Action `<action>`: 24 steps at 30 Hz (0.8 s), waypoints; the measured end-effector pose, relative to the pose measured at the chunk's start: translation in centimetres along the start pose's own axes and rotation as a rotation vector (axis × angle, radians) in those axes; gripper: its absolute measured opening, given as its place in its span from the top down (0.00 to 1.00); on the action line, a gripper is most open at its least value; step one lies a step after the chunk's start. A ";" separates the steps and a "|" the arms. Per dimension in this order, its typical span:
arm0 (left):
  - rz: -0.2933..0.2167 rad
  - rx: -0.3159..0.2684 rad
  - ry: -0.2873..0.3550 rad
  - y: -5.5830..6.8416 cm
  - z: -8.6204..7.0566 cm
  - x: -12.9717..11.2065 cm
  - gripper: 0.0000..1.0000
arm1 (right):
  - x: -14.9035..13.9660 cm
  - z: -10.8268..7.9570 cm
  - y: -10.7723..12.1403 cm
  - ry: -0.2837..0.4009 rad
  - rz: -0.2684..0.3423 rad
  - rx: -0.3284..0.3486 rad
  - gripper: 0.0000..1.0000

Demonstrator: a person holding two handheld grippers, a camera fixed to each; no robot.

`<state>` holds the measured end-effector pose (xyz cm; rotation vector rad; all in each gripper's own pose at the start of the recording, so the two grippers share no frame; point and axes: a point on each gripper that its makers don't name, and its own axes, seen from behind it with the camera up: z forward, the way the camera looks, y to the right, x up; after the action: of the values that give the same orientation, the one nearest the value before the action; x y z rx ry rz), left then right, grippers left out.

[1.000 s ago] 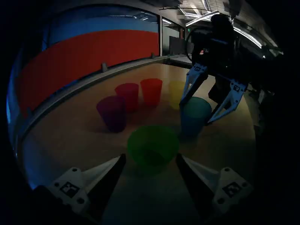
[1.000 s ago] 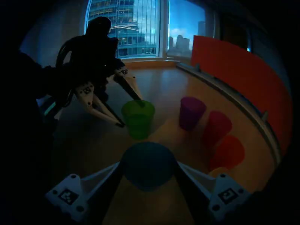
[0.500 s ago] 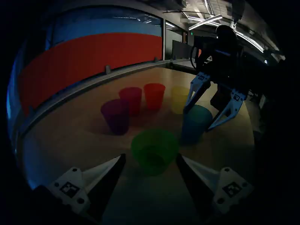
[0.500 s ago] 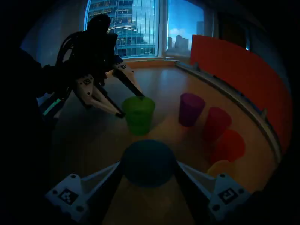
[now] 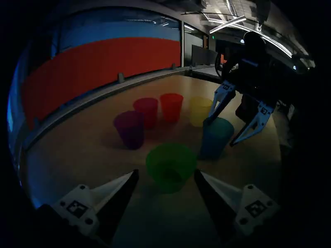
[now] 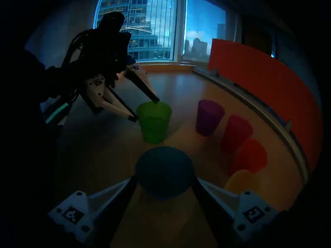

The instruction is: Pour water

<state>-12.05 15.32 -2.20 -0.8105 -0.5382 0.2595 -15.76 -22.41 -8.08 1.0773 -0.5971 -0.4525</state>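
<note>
Obstacles: purple cup (image 5: pixel 129 129), pink cup (image 5: pixel 145 111), red cup (image 5: pixel 171 106) and yellow cup (image 5: pixel 200 110), closely rowed by the railed edge of the table (image 5: pixel 74 159). Free: lane between row and green cup (image 5: pixel 170 165).

I'm working in a dim room, where the wooden counter (image 5: pixel 70 149) is edged from 9 to 12 o'clock in the left gripper view by a low grey rail (image 5: pixel 103 89). Behind the rail stands a long red panel (image 5: pixel 95 62) with a blue band (image 5: pixel 111 29) above it, and bright ceiling light strips (image 5: pixel 225 24) cross at 1 o'clock. In the right gripper view a tall window (image 6: pixel 153 29) at 12 o'clock shows glass towers and blue sky, and the counter looks brightest near it.
</note>
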 end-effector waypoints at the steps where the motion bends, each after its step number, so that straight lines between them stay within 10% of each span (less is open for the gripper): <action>1: -0.001 0.002 0.002 0.0 -0.1 0.0 0.00 | -0.2 -0.2 0.0 -0.002 0.001 -0.005 0.00; 24: -0.049 0.081 0.030 -0.3 -2.5 -0.4 0.00 | -3.5 -4.6 -0.1 0.019 0.065 -0.112 0.00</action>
<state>-11.00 13.41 -3.54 -0.7204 -0.5154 0.2226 -15.43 -17.13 -10.55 0.9518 -0.5814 -0.4140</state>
